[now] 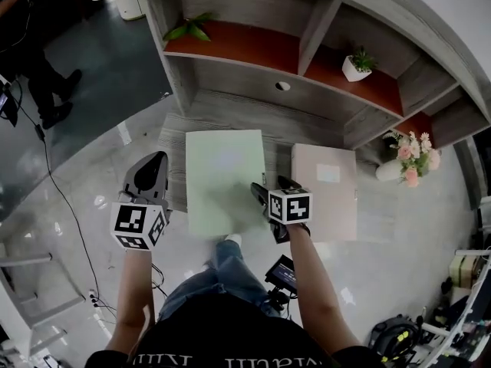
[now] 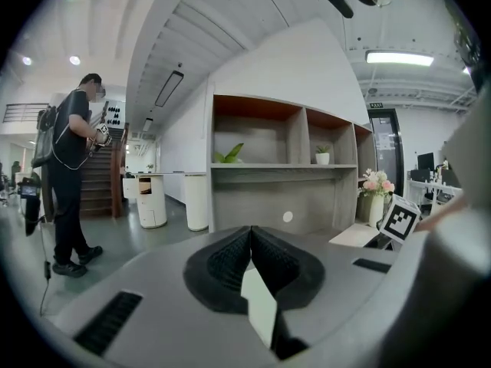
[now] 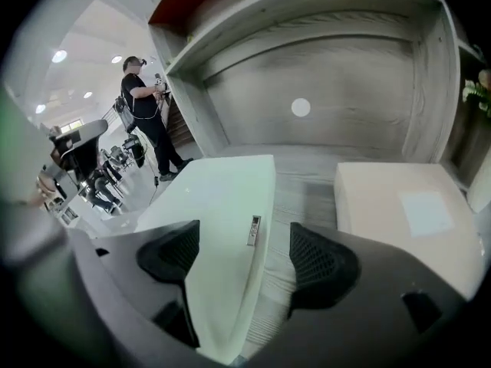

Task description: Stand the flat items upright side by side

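Note:
Two flat items lie side by side on the grey wooden base of a shelf unit: a pale green one (image 1: 224,176) (image 3: 219,202) and a beige one (image 1: 325,190) (image 3: 406,202) to its right. My right gripper (image 1: 263,195) (image 3: 245,257) is open, its jaws straddling the green item's right edge near the front corner, one pad over the item and one over the wood beside it. My left gripper (image 1: 156,163) (image 2: 251,232) is shut with nothing in it, held off the base to the left of the green item.
The shelf unit (image 1: 253,83) rises behind the items, with a leafy plant (image 1: 189,27) and a small potted plant (image 1: 357,64) on its upper shelf. A flower vase (image 1: 408,159) stands right of the beige item. A person (image 2: 70,175) stands far left. Cables lie on the floor.

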Demonstrator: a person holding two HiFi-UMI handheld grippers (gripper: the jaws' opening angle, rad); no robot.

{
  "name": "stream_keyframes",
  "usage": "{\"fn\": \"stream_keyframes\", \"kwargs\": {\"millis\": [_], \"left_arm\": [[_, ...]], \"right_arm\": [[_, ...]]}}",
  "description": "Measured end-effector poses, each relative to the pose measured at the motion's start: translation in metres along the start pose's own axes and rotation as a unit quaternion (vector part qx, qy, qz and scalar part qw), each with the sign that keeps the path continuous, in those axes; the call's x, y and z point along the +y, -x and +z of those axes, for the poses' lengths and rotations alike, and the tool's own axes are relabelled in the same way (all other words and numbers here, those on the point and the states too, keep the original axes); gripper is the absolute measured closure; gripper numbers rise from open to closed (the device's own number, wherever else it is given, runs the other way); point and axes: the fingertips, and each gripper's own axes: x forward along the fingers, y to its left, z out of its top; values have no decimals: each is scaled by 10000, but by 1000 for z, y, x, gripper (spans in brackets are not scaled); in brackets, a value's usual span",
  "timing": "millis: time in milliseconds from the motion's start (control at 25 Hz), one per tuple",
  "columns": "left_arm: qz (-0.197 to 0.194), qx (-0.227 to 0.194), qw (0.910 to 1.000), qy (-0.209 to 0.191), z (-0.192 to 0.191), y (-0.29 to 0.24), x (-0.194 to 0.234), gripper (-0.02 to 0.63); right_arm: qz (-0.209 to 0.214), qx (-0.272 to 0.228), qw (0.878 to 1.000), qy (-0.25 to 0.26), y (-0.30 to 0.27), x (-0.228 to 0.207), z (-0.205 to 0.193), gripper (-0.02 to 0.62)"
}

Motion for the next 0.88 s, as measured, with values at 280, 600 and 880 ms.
{"fn": "stream_keyframes", "kwargs": {"millis": [280, 600, 880], "left_arm": [[-121, 119, 9999, -35, -9, -16, 1, 592], [-557, 152, 9983, -78, -14, -23, 6, 592], [-1122, 154, 9933, -230, -13, -19, 14, 592]], "right_arm": [[236, 661, 9956, -623, -27, 5, -29, 218], [191, 436, 9658, -2547, -27, 4, -50, 256], [-344, 111, 9494, -3120, -22, 19, -61, 259]]}}
